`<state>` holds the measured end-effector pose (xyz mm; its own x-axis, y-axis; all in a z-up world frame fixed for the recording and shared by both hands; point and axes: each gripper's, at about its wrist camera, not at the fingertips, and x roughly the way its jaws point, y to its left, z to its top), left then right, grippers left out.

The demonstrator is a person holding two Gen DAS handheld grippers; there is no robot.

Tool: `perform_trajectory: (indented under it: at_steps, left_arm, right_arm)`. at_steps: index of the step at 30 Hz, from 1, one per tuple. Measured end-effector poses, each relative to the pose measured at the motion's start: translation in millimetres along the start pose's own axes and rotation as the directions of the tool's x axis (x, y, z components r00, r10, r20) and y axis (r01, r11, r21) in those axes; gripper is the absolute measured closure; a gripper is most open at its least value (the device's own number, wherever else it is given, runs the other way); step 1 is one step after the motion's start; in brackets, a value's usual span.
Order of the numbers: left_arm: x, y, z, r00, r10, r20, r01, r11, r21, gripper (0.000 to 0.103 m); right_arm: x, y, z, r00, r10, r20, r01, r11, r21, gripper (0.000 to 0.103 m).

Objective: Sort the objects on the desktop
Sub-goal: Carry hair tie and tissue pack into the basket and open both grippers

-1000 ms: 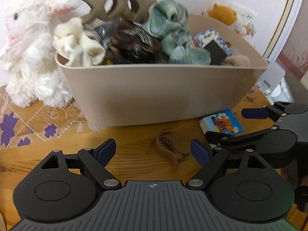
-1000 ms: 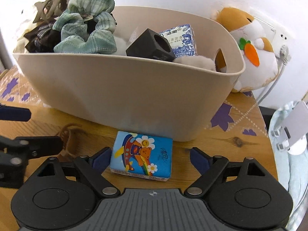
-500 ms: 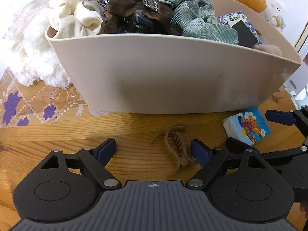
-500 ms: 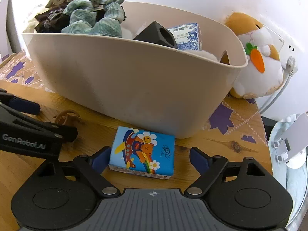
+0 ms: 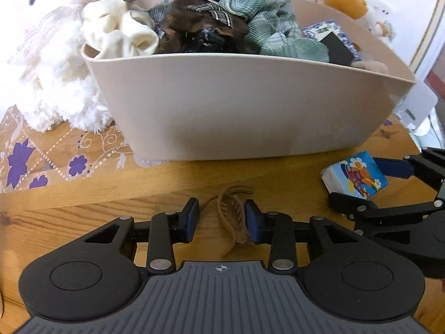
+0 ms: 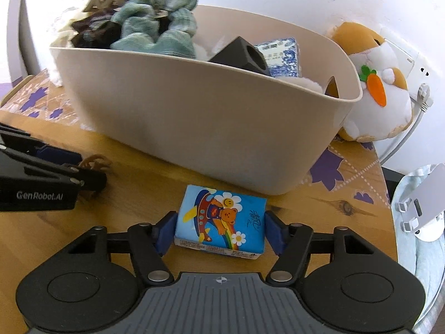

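My beige bin already holds scrunchies and boxes. Left gripper, jaws just closing, brackets the brown hair claw; right gripper pinches the tissue pack, both on the desk, still unsorted.

Each wrist camera looks steeply down, close over its own jaws, toward the table. Both views share the beige basket.

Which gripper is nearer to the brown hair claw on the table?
Left. The left gripper straddles the brown hair claw, jaws just closing; the right gripper is off beside it, around the tissue pack.
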<state>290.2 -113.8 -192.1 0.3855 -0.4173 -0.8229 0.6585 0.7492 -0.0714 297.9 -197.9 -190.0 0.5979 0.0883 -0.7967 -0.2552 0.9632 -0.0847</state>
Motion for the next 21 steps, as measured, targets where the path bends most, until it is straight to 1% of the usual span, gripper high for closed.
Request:
perform_trajectory:
  at_steps: [2,5,10,13,17,21]
  left_arm:
    - [-5,0,-7,1.0,-0.006,0.004,0.006,1.0,0.03,0.067]
    - [-17,6,-9,1.0,-0.024,0.015,0.023,0.999,0.04,0.067]
    - [-42,5,6,0.996,-0.057,0.067,0.053,0.996,0.069,0.067]
    - [-64,3,14,0.991,-0.085,0.099,0.075,0.992,0.1,0.067]
    - [-91,3,24,0.983,-0.108,0.148,0.085,0.984,0.156,0.067]
    - [-112,4,43,0.975,-0.119,0.187,0.087,0.982,0.167,0.067]
  right_arm:
    - [-9,1,-2,1.0,0.009,0.009,-0.009,1.0,0.003,0.04]
    - [-27,-1,-3,0.999,0.018,0.033,-0.019,0.999,0.033,0.04]
    - [-58,-14,0,0.995,0.037,0.088,-0.044,0.996,0.075,0.04]
    - [-80,-23,-1,0.993,0.028,0.117,-0.037,0.997,0.075,0.04]
    - [-105,-35,11,0.985,0.014,0.171,-0.028,0.997,0.077,0.04]
    - [-124,-47,26,0.975,-0.004,0.222,-0.015,0.997,0.082,0.04]
